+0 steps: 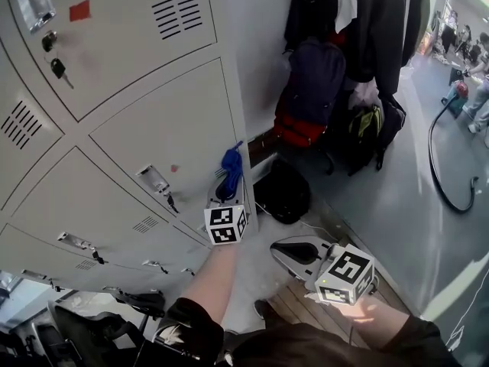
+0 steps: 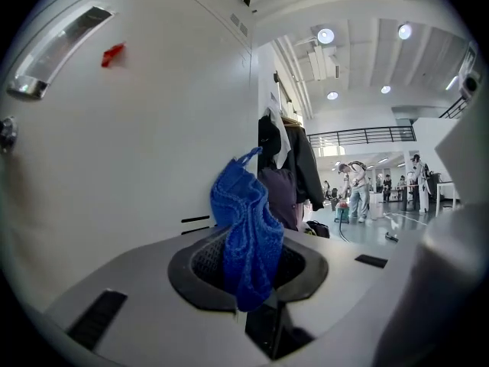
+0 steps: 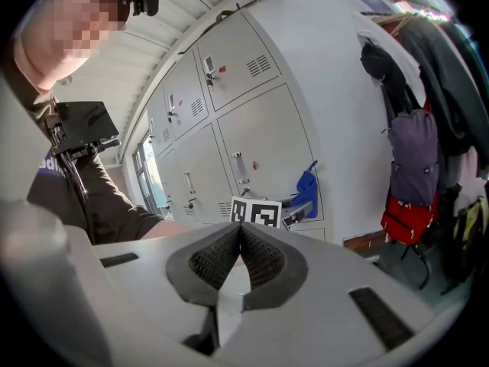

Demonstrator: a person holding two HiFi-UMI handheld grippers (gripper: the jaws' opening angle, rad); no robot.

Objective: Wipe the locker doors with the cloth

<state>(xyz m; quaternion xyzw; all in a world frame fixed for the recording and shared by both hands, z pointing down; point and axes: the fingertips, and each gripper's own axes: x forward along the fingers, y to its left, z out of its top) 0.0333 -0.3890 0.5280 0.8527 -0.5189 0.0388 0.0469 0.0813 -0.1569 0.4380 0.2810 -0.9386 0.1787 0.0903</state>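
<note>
My left gripper (image 1: 229,188) is shut on a blue knitted cloth (image 1: 230,171), held up against the right edge of a grey locker door (image 1: 168,136). In the left gripper view the blue cloth (image 2: 248,235) hangs bunched between the dark pads (image 2: 200,270), with the locker door (image 2: 122,151) just to the left. My right gripper (image 1: 294,252) hangs lower and to the right, away from the lockers. Its pads (image 3: 263,254) meet at the tips with nothing between them. The right gripper view also shows the cloth (image 3: 306,192) against the lockers (image 3: 229,128).
Keys (image 1: 55,66) hang from an upper locker door beside a red sticker (image 1: 79,10). Coats (image 1: 359,21), a purple backpack (image 1: 315,82) and bags (image 1: 283,191) stand right of the lockers. A vacuum hose (image 1: 443,159) lies on the grey floor; people stand far off.
</note>
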